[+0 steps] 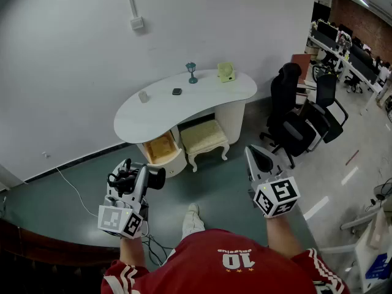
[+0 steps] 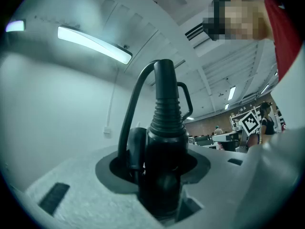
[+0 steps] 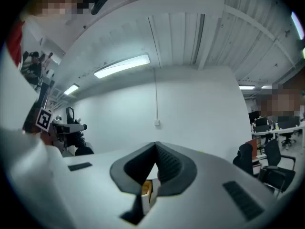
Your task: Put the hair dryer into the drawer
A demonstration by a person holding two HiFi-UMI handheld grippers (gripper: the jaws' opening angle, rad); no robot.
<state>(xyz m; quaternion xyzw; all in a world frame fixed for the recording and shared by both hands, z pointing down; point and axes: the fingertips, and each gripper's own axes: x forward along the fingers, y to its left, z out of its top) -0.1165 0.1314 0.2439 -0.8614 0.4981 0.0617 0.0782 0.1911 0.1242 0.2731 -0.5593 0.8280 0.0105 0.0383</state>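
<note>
The left tool (image 1: 136,177) is closed on the black hair dryer (image 1: 154,177). In the left gripper view the dryer's handle (image 2: 164,132) stands upright between the jaws, which press on it from both sides. Its ribbed cable sleeve rises toward 12 o'clock, and the cord (image 2: 133,104) loops over and down at 9 o'clock of the handle. The hair dryer is in the air, carried above the grey-green floor (image 1: 220,182) and well apart from the furniture.

The right tool (image 1: 256,158) is held at 3 o'clock of the left one. In the right gripper view its jaws (image 3: 153,151) are closed together at the tips with nothing between them.

At 12 o'clock of both tools stands a white curved table (image 1: 202,103) against the wall (image 1: 73,54). The drawer (image 1: 160,147) is pulled open under the table's near edge and shows a yellowish inside. A cream stool (image 1: 205,138) stands just beside it at 3 o'clock. On the table top there is a small teal stand (image 1: 192,72) with a pale yellow-green thing (image 1: 226,72) at its 3 o'clock. Black office chairs (image 1: 300,118) stand at 3 o'clock of the table.
</note>
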